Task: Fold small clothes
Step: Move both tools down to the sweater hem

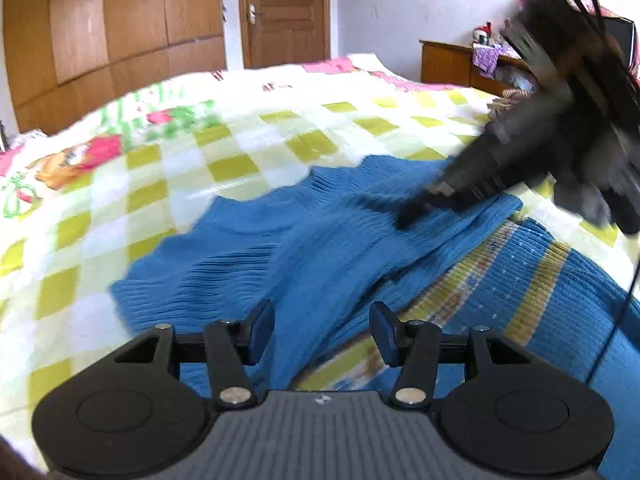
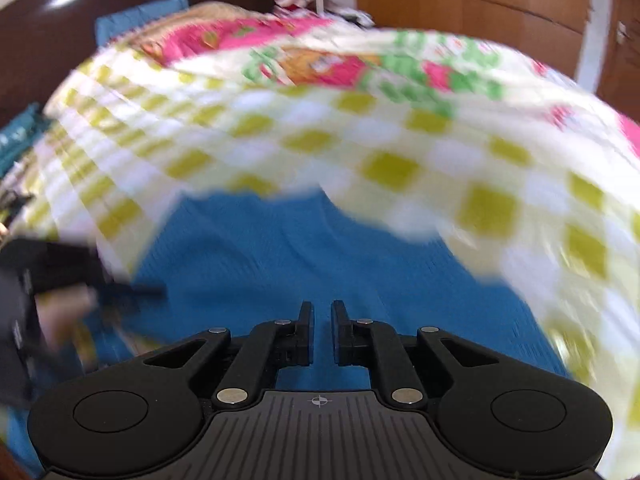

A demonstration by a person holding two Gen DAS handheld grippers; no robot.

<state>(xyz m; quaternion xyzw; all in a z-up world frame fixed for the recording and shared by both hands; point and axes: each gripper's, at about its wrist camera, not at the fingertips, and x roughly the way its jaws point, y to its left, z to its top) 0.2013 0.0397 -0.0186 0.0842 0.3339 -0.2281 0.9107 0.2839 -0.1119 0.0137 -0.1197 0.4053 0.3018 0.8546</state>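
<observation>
- Where the blue sweater (image 1: 304,232) lies, spread over the checked bedspread (image 1: 224,136), it fills the centre and lower right of the left wrist view; open quilt runs to the left edge and to the top of the bed.
- Sweater's upper edge is wavy and ribbed, running from lower left up toward right centre. A yellow patterned band (image 1: 472,292) crosses the lower right diagonally; a fold of plain blue lies over its upper end.
- Long axis: lower left to upper right in this view, as far as I can tell; the garment's near end is cut off by the frame bottom.
- Left gripper (image 1: 322,330): fingers spread well apart, over the cloth at bottom centre, nothing between them.
- Right gripper (image 2: 320,330): fingers drawn near together, a narrow gap showing blue cloth behind; nothing pinched that I can see. In the left wrist view it enters from the upper right, heavily blurred, its tip at the sweater (image 2: 304,256); contact not readable.
- Right wrist view is motion-smeared: bedspread (image 2: 360,140) fills the upper half, sweater the lower middle.
- Blurred dark shape at that frame's left edge; not identifiable.
- Wooden wardrobe (image 1: 100,28) and door (image 1: 284,8) stand beyond the bed, upper left.
</observation>
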